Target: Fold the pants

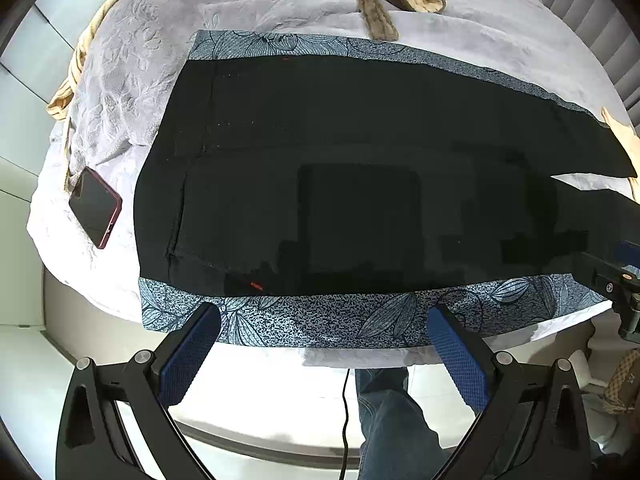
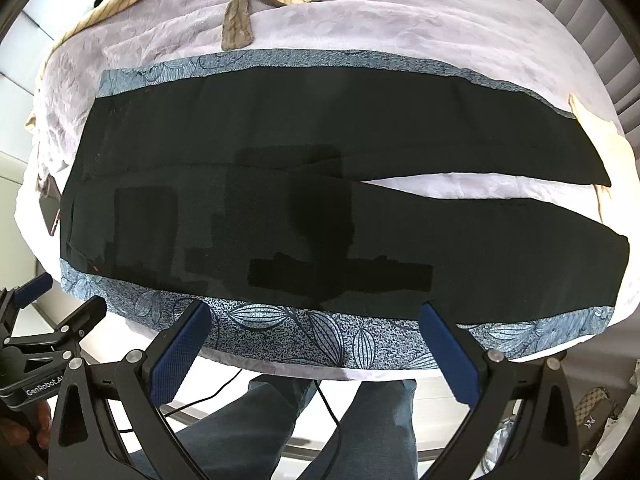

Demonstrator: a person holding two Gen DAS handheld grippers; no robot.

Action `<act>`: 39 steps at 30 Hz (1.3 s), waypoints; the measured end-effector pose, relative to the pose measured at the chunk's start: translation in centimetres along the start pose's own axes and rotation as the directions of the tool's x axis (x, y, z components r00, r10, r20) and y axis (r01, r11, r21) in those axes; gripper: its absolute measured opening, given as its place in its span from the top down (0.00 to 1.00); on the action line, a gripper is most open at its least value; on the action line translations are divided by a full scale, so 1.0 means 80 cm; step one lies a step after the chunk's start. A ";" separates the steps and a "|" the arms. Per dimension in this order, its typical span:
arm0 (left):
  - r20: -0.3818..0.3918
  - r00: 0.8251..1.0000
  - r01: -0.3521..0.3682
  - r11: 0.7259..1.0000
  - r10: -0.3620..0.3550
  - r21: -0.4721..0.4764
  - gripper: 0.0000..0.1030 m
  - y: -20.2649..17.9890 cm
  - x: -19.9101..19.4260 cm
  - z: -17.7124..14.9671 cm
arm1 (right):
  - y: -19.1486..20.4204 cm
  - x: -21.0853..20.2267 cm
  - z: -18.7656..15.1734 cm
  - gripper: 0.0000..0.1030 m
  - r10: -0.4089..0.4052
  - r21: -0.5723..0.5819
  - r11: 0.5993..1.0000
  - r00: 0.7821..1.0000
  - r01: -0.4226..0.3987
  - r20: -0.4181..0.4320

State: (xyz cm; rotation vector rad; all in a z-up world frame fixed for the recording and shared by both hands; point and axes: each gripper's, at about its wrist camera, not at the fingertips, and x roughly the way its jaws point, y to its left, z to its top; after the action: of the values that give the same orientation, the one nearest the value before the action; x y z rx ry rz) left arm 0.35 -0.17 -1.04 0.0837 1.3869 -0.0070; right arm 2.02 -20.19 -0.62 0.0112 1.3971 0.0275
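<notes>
Pants (image 2: 320,208) lie flat across the patterned cloth (image 2: 320,340) on the bed (image 2: 400,20), filling mid-frame, waist at left, legs splayed toward the right. Left hand-held gripper (image 1: 324,332) and right hand-held gripper (image 2: 316,328) both hover spread wide, empty, at the near edge. Likely first fold: pinch near leg's waist and hem, carry evenly onto far leg.

Both wrist cameras look down over the bed edge (image 1: 360,356), sharing the pants (image 2: 320,208).
</notes>
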 end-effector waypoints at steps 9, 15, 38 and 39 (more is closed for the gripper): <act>-0.001 1.000 -0.008 1.000 0.009 0.010 0.00 -0.001 0.003 0.001 | 0.000 0.002 0.001 0.00 -0.001 -0.001 1.000 1.000 0.001 -0.006; -0.002 1.000 -0.006 1.000 0.006 0.004 0.00 -0.001 0.003 0.001 | 0.001 0.004 0.001 0.00 -0.002 -0.003 1.000 1.000 0.002 -0.007; -0.038 0.999 0.012 0.996 -0.015 -0.083 0.00 0.025 0.020 0.000 | -0.012 0.017 0.008 0.00 0.005 0.025 1.000 0.999 -0.004 -0.033; -0.038 0.999 0.015 0.996 -0.018 -0.085 0.00 0.026 0.021 0.000 | -0.013 0.016 0.007 0.00 0.007 0.026 1.000 0.999 -0.007 -0.033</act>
State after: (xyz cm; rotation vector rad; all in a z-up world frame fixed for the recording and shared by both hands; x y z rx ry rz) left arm 0.81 1.97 -2.60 0.0018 1.4247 0.0399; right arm 2.82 -21.17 -1.80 0.0375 1.4309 0.0154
